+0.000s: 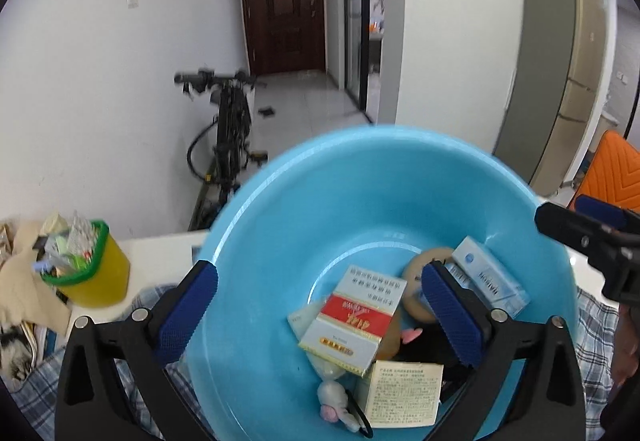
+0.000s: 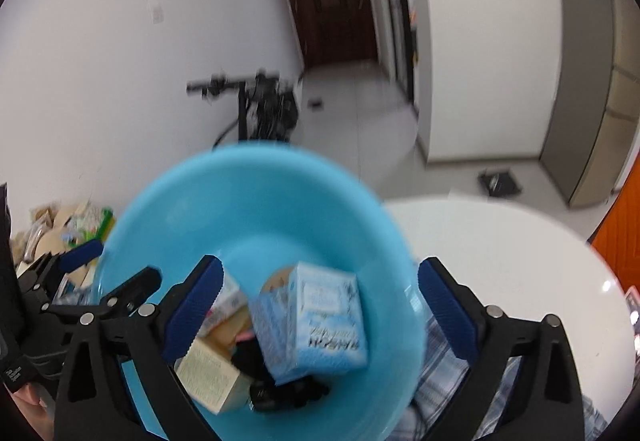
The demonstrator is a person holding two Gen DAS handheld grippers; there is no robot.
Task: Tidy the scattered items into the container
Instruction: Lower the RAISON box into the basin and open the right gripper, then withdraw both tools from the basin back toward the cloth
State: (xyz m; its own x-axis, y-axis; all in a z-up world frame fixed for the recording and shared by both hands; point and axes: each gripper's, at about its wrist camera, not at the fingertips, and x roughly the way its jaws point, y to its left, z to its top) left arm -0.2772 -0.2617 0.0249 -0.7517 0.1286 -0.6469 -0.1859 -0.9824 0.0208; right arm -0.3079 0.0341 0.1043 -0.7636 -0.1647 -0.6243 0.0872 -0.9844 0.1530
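Observation:
A light blue basin stands on the table and holds a red and white box, a pale blue box, a cream leaflet box, a tape roll and a small pink and white toy. My left gripper is open, its fingers straddling the basin's left rim. In the right wrist view my right gripper is open over the basin, with a blurred pale blue box between and below the fingers, apart from both pads.
A yellow bin with a green rim full of clutter stands left of the basin. A plaid cloth lies under the basin on the white round table. A bicycle leans on the wall behind. An orange chair is at right.

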